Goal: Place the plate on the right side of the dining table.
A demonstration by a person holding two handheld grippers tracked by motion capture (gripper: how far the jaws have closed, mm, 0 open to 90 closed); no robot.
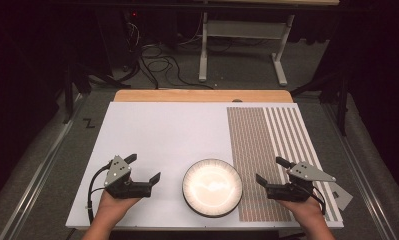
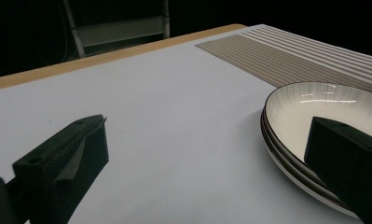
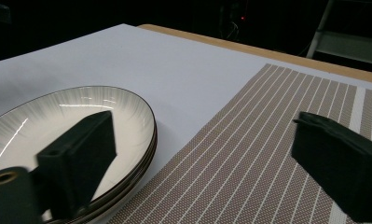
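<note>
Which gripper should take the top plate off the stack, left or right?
Either could, but the right gripper looks slightly better placed: it is open, its near jaw is close to the plates' rim, and the mat lies beside it.

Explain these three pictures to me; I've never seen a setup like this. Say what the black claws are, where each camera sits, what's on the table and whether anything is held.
A person sits at a table and holds a hand tool in each hand. Each tool is a gripper with two black jaws.

The high view looks down from above: left gripper, right gripper, and a stack of plates between them.

The other two pictures come from a small camera on each tool, looking out along its jaws. The left gripper view has the plates at its right. The right gripper view has the plates at its left and a striped mat ahead.

Both grippers stand open. Nothing is held.
</note>
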